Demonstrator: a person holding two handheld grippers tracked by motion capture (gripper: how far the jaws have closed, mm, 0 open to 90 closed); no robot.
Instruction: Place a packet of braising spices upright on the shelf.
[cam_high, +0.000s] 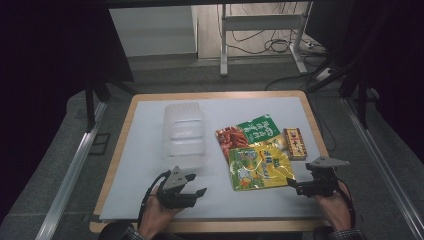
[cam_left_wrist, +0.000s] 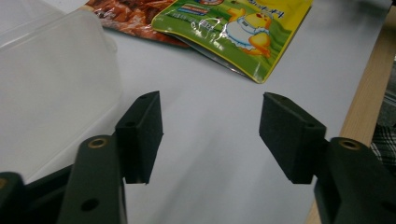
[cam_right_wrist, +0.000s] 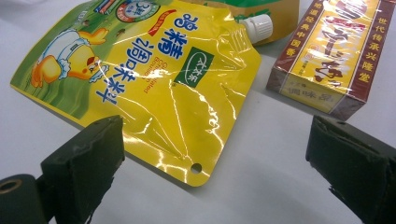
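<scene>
The left gripper (cam_high: 199, 186) sat near the front edge of the table (cam_high: 150, 165), held in a hand (cam_high: 156, 216) that came in from the bottom of the high view. Its jaws were partly spread w/ nothing between them, just bare white table. No pad touched a thing.

A clear plastic box (cam_high: 184, 134) stood just behind & a bit to the left of that gripper. In the left gripper view the box (cam_left_wrist: 51, 88) was close beside one pad (cam_left_wrist: 140, 135), but I couldn't tell if they touched.

The right gripper (cam_high: 294, 184) was at the front right of the table, held in the other hand (cam_high: 334, 209). Its jaws were spread wide & held nothing. In the right gripper view they pointed at the near corner of the yellow pouch (cam_right_wrist: 154, 88), which lay flat on the table. The pads were near that corner, not on it.

The yellow pouch (cam_high: 258, 166) had a duck pic & a small white cap (cam_right_wrist: 256, 27) at its far corner. It lay between the 2 grippers, closer to the right one. Its top edge lay over a red & green packet (cam_high: 247, 132) behind it. A small red & yellow carton (cam_high: 295, 143) lay just to the right of the pouch, apart from it by a thin strip of table.
</scene>
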